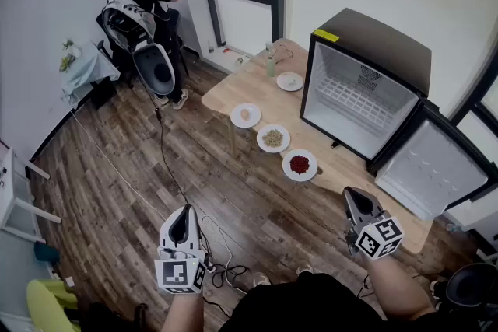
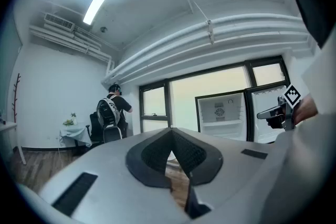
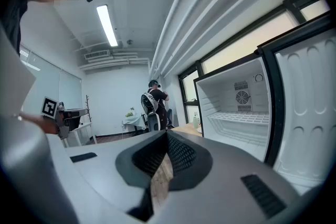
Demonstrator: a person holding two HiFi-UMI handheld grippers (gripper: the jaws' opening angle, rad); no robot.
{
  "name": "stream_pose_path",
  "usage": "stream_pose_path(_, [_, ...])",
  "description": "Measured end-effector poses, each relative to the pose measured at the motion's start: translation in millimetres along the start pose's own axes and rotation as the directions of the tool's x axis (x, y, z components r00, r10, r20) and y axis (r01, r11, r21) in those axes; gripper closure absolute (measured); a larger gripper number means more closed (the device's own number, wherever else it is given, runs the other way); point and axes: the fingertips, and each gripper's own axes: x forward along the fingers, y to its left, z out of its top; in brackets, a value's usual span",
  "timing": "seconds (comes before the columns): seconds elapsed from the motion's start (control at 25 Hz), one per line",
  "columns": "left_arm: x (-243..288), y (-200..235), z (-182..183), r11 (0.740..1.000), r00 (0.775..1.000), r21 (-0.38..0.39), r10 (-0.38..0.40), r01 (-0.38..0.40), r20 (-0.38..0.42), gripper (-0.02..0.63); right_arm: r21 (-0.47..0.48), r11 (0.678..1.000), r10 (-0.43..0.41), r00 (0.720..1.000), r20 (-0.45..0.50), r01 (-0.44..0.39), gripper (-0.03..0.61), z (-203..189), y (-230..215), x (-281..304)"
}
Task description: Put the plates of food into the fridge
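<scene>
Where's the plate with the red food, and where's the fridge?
plate with the red food [image 1: 287, 167]: head view, white rim at its left.
fridge [image 1: 381, 43]: head view, dark top panel.

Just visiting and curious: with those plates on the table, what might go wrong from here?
The black cable loops across the wooden floor before the wooden table: a possible trip hazard. The round white plates of food are shallow, so a rim grip might tilt one and spill.

Both forearms reach forward, well apart. The left gripper [image 1: 184, 214] and the right gripper [image 1: 355, 197] point roughly level, each with its fingers pressed together, gripping nothing.
</scene>
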Motion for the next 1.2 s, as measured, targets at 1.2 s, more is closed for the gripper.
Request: stream_pose_path(1.2, [34, 85, -23, 0.999, 1.000, -0.031, -0.021, 0.020, -0.020, 0.609, 0.049, 0.997, -0.054, 0.998, 0.039, 0.052, 0.557, 2, 36, 92])
